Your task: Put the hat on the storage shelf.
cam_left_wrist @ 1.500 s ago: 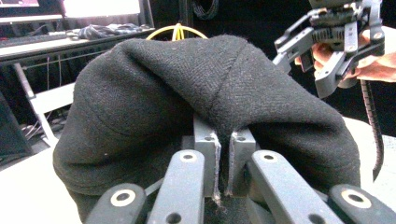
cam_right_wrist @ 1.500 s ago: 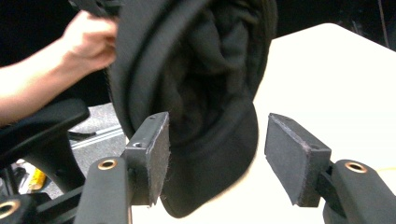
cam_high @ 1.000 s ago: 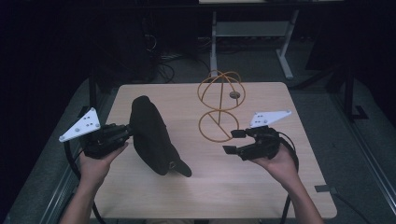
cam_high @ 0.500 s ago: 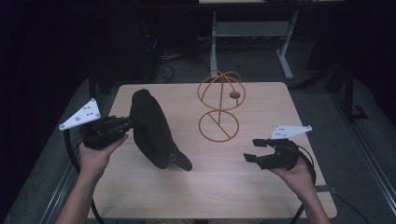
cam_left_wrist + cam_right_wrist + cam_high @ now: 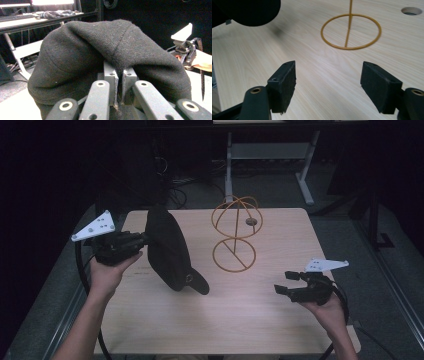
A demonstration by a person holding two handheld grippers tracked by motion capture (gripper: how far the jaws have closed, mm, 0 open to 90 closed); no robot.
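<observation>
Black woollen cap (image 5: 167, 250), herringbone weave and a centre seam plain in the left gripper view (image 5: 110, 52), with a short brim ending in a small metal stud at the lower right of its mass in the high view. Held up on edge left of frame centre in the high view, brim tip down near the pale wooden table (image 5: 280, 320). Clamped at its left edge by the left gripper (image 5: 131, 241); jaws pressed nearly together on a fold of the cloth (image 5: 119, 86). To the right of the cap, in the upper middle of the high view, a gold wire hat stand (image 5: 235, 232): ring base flat on the table, round cage on top. Ring base also at upper centre of the right gripper view (image 5: 351, 31), with a round hole in the tabletop (image 5: 411, 10) at upper right. Right gripper (image 5: 287, 282) at lower right of the high view, jaws wide apart over bare wood, holding nothing (image 5: 329, 85).

Against half a second ago: cap and left gripper much as before, perhaps slightly higher; right gripper likewise hardly shifted at lower right, well apart from the stand.
</observation>
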